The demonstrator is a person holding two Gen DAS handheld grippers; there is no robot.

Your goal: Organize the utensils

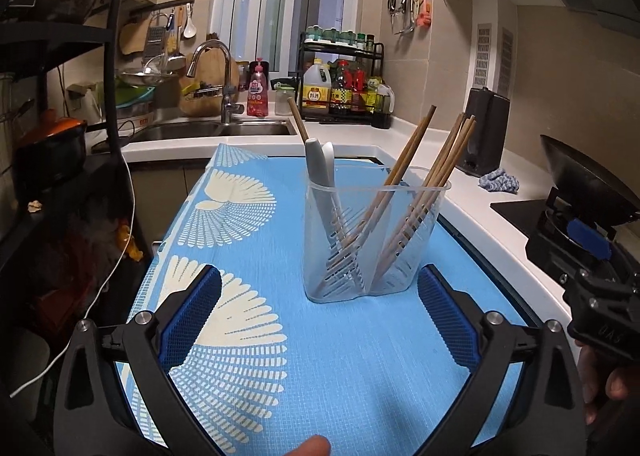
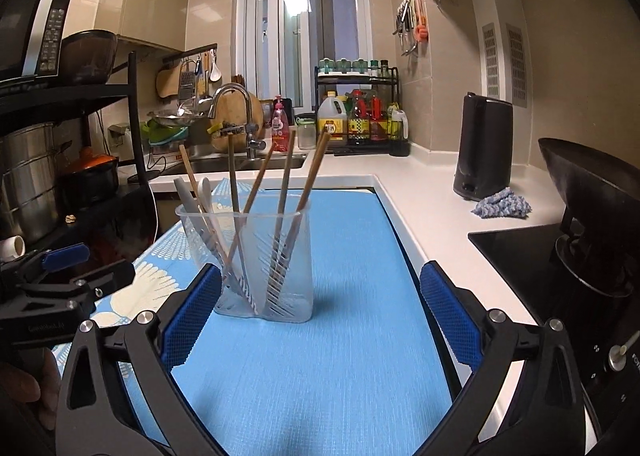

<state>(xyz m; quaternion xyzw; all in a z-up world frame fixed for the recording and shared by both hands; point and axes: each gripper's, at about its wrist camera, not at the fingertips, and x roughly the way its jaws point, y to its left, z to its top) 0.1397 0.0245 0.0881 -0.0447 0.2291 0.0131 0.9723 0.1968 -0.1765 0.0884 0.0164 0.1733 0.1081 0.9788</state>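
**Utensils Standing in the Holder, Both Grippers Empty**

Nearest the lens: left gripper [image 1: 320, 320] with jaws spread wide, pinching nothing, poised over the blue mat [image 1: 340, 376]. Same for the right gripper [image 2: 320, 316]: jaws apart, empty, just short of the clear utensil holder [image 2: 260, 256].

Looks close to finished. No loose utensil anywhere on the mat in either view. Wooden chopsticks [image 1: 424, 184] gathered mostly in one compartment of the holder, white spoons [image 1: 320, 164] in the other with one stray chopstick [image 1: 298, 118] beside them. Possibly left: moving that stray across.

Long axes near upright, tips down on the slotted base, upper ends fanned outward above the rim, leaning on the walls.
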